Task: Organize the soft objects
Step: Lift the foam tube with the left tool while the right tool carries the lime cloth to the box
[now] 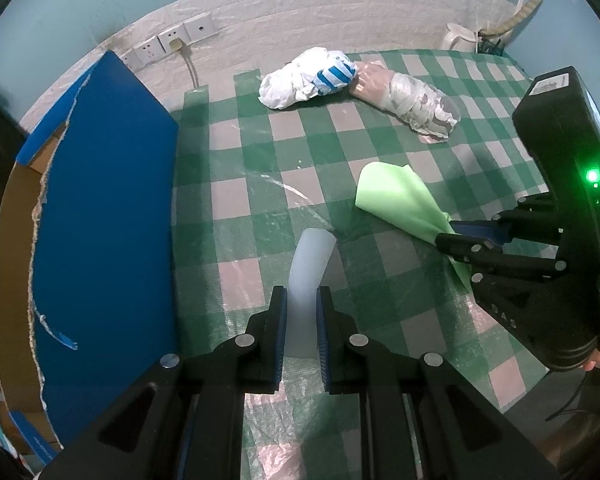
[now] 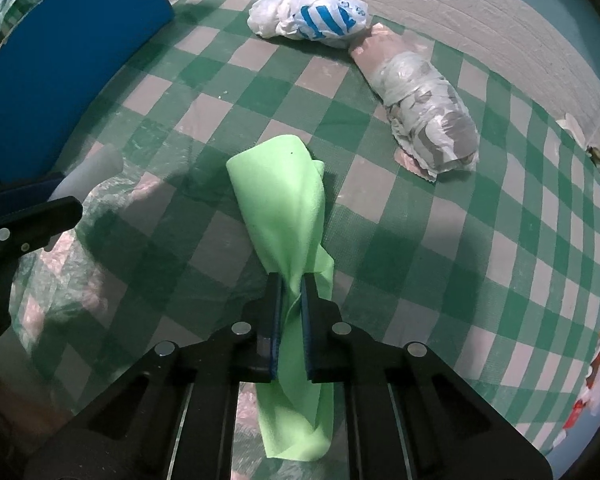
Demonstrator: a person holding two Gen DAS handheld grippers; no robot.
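Observation:
A pale translucent strip (image 1: 308, 272) of soft material curves up from the checked tablecloth (image 1: 292, 152), and my left gripper (image 1: 302, 300) is shut on its lower part. A light green cloth (image 2: 284, 208) is pinched between the pads of my right gripper (image 2: 291, 292), which is shut on it; the cloth drapes ahead of and below the fingers. In the left wrist view the right gripper (image 1: 446, 236) holds the green cloth (image 1: 396, 196) at the right. In the right wrist view the left gripper (image 2: 60, 196) and the pale strip (image 2: 88, 176) show at the left edge.
A white and blue-striped plastic bag (image 1: 308, 76) and a taped wrapped bundle (image 1: 412, 96) lie at the far side of the cloth. A blue cardboard box (image 1: 100, 216) stands at the left. Wall sockets (image 1: 172, 40) and a white kettle (image 1: 460, 36) are behind.

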